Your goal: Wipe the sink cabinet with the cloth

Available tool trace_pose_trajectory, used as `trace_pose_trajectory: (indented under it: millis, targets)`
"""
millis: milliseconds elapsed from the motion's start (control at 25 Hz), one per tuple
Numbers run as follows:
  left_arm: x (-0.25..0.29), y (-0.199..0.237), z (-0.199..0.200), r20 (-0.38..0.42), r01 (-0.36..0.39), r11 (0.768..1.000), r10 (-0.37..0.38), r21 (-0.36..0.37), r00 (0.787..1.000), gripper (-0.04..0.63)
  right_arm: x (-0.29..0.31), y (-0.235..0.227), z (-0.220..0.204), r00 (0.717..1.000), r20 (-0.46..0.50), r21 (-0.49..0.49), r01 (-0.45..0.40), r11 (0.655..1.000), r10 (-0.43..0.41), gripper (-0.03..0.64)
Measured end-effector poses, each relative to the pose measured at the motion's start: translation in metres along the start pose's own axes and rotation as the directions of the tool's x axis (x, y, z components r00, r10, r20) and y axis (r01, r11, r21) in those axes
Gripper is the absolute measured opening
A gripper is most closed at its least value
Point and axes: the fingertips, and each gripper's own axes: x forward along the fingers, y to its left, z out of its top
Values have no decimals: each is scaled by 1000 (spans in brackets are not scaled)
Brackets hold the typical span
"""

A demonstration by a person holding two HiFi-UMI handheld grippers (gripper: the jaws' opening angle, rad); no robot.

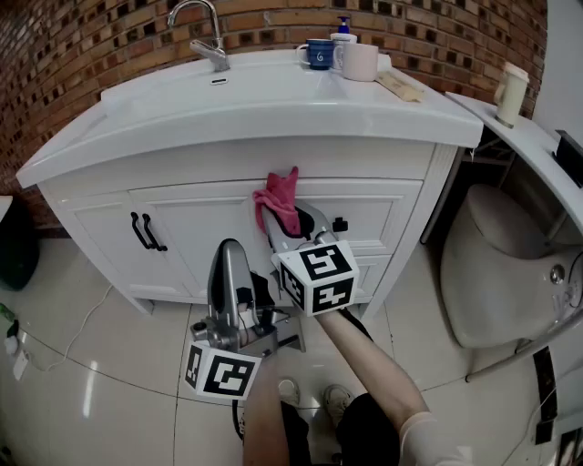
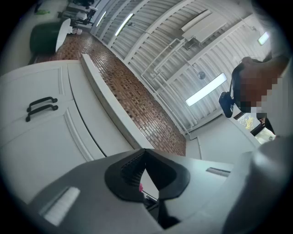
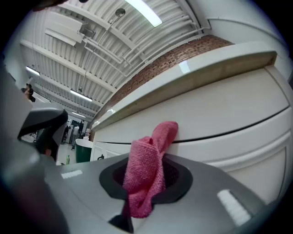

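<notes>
Before me a chrome faucet [image 1: 202, 27] stands against the brick wall [image 1: 82, 45]. Right of it a blue mug [image 1: 319, 54], pale mug [image 1: 361, 62] and pump bottle [image 1: 343, 29] cluster. A toilet [image 1: 510, 264] sits at my right.

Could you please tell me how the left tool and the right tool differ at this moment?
The right tool grips the pink woven cloth; the left tool grips nothing. The right tool is up at the white cabinet front; the left tool sits lower, off it. Both are shut.
</notes>
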Motion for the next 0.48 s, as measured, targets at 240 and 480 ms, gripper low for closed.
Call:
trace_pose_trajectory:
  millis: [240, 480]
  targets:
    - [3, -3, 3, -5, 12, 1000, -12, -9, 1000, 2, -27, -57, 4, 994, 8, 72, 106, 992, -107, 61]
    - [9, -10, -9, -35, 17, 999, -18, -30, 999, 2, -101, -155, 17, 956, 22, 41, 291, 956, -292, 61]
